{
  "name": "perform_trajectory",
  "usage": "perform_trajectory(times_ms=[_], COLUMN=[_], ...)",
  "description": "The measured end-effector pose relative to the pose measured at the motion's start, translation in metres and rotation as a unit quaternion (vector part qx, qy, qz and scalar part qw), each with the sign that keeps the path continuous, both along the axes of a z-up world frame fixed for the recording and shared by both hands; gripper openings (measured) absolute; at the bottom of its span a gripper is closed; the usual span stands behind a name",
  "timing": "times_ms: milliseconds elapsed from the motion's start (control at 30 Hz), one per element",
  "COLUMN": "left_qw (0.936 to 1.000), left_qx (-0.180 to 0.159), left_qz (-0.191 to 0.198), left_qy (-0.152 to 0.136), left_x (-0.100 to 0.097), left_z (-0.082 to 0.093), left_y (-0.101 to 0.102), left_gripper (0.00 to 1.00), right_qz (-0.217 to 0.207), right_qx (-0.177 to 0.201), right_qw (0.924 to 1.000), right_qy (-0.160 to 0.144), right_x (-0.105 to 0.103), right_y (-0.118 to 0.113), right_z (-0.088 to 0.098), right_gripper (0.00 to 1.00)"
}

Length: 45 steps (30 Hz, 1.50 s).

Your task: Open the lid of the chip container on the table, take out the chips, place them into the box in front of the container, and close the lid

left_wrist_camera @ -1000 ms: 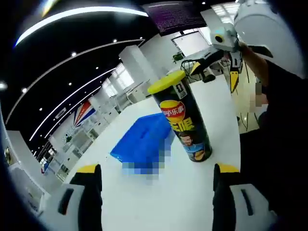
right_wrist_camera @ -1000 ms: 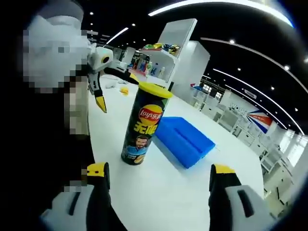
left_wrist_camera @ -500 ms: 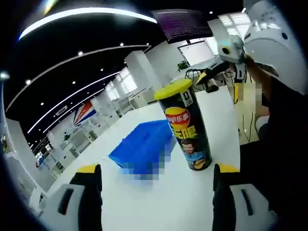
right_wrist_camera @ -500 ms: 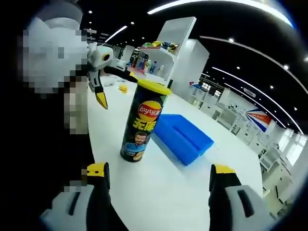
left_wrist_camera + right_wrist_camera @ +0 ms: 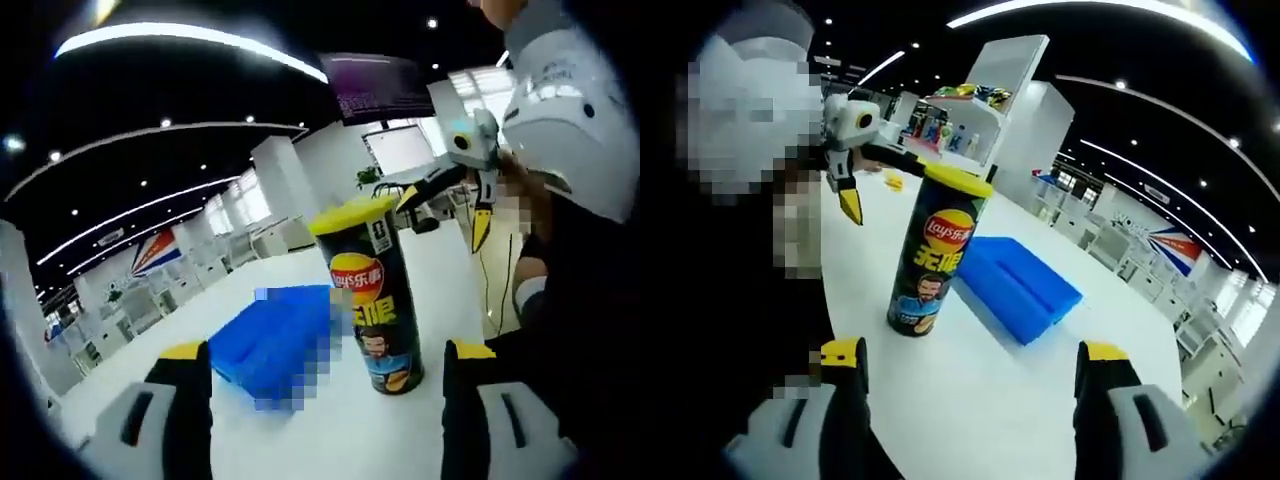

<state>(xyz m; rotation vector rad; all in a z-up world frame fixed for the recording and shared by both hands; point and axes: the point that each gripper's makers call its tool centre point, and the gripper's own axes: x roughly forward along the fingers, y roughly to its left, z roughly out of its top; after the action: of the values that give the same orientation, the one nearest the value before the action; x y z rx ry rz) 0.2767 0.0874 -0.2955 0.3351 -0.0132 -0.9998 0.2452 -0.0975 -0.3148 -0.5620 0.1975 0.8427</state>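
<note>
Right gripper view: chip can upright on white bench, yellow lid on, blue box just beside. Right hand-held gripper wide, empty. Left hand-held gripper wide, empty, can ahead.

1 chip container, 1 blue box, 2 tools.

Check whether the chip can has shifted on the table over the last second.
No. In the right gripper view the chip can stands upright beside the same corner of the blue box as before; the framing changes come from camera motion.
</note>
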Motion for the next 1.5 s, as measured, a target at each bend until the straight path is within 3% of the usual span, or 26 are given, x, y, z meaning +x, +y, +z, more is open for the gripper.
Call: perform_trajectory(times_ms=[167,267,433,567,667,800,900,1000,1067,1167,1500], left_qw=[0.9994,0.9979,0.9958,0.9887,0.9848,0.9792,0.9765,0.9735,0.9715,0.9707,0.9682], left_qx=[-0.016,-0.039,-0.054,-0.088,-0.102,-0.125,-0.142,-0.162,-0.167,-0.166,-0.171], left_qz=[-0.029,-0.049,-0.070,-0.115,-0.129,-0.148,-0.148,-0.154,-0.159,-0.164,-0.171], left_qy=[-0.007,0.016,0.026,0.038,0.056,0.059,0.067,0.049,0.054,0.059,0.065], left_x=[0.000,-0.001,0.003,-0.002,0.001,0.004,0.012,0.012,0.011,0.009,0.011], left_z=[-0.003,-0.007,-0.015,-0.020,-0.030,-0.035,-0.040,-0.039,-0.040,-0.044,-0.053], left_y=[-0.007,-0.015,-0.028,-0.042,-0.048,-0.059,-0.067,-0.073,-0.077,-0.082,-0.086], left_gripper=[0.96,0.96,0.96,0.96,0.96,0.95,0.95,0.95,0.95,0.89,0.86], right_qz=[-0.002,-0.003,-0.004,-0.007,-0.006,-0.006,-0.003,0.000,0.000,0.000,0.004], right_qx=[-0.001,-0.001,-0.001,-0.004,-0.002,-0.007,-0.006,-0.004,-0.006,-0.010,-0.013], right_qw=[1.0000,1.0000,1.0000,1.0000,1.0000,0.9999,0.9999,0.9999,0.9999,0.9999,0.9999], right_qy=[0.000,-0.001,-0.002,-0.004,-0.005,-0.008,-0.010,-0.010,-0.010,-0.012,-0.010], right_x=[-0.001,-0.001,-0.002,-0.002,-0.003,-0.004,-0.006,-0.006,-0.006,-0.005,-0.005], right_y=[-0.002,-0.002,-0.004,-0.006,-0.006,-0.006,-0.004,-0.003,-0.004,-0.004,-0.001], right_z=[0.000,0.001,0.001,0.001,0.002,0.001,0.002,0.003,0.002,0.001,-0.002], right_gripper=[0.80,0.80,0.80,0.80,0.80,0.79,0.79,0.79,0.79,0.79,0.79])
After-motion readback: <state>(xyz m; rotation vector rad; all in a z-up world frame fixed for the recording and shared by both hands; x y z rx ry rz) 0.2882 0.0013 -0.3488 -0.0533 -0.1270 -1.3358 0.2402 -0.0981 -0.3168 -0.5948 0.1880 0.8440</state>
